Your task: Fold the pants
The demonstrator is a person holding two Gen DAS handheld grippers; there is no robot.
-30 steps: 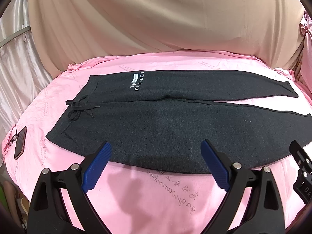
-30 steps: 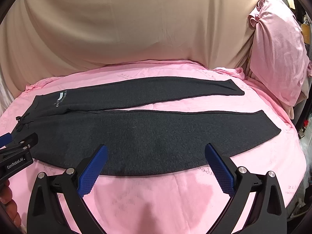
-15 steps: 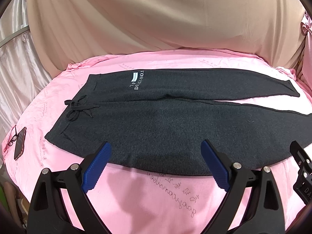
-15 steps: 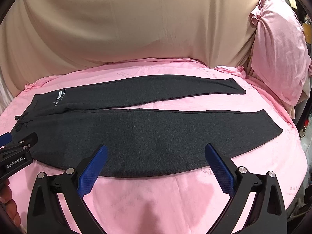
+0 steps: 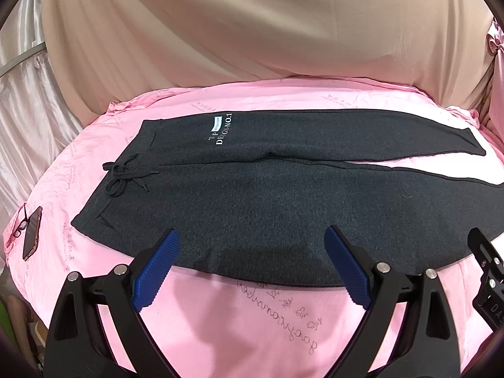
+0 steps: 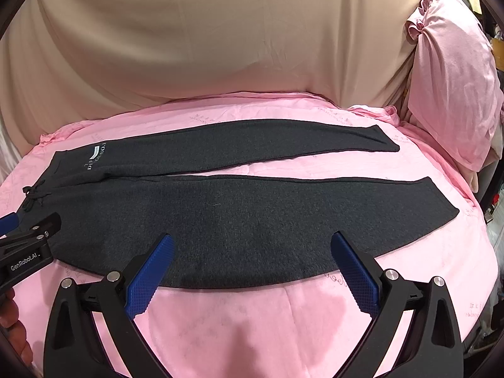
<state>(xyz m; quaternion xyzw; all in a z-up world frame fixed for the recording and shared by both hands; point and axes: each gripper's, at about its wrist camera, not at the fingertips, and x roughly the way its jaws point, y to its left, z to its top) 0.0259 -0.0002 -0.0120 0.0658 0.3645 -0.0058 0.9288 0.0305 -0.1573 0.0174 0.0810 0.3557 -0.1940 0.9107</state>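
Dark grey pants [image 5: 267, 195] lie flat on the pink sheet, waistband to the left with a tied drawstring [image 5: 121, 178] and white lettering [image 5: 222, 129]. Both legs stretch to the right, slightly spread, the hems [image 6: 441, 208] in the right wrist view. My left gripper [image 5: 252, 245] hovers open over the near edge of the pants by the hip. My right gripper [image 6: 252, 245] hovers open over the near leg [image 6: 267, 220]. Nothing is between either pair of blue pads [image 5: 156, 272].
A phone [image 5: 31, 233] and glasses [image 5: 19, 226] lie on the bed's left edge. A pink pillow [image 6: 453, 88] leans at the back right. A beige cloth [image 5: 252, 31] covers the wall behind. A hand [image 6: 14, 327] holds the left gripper.
Both grippers have crept slightly forward toward the pants' near edge. The pants have not moved and the jaws stay open.
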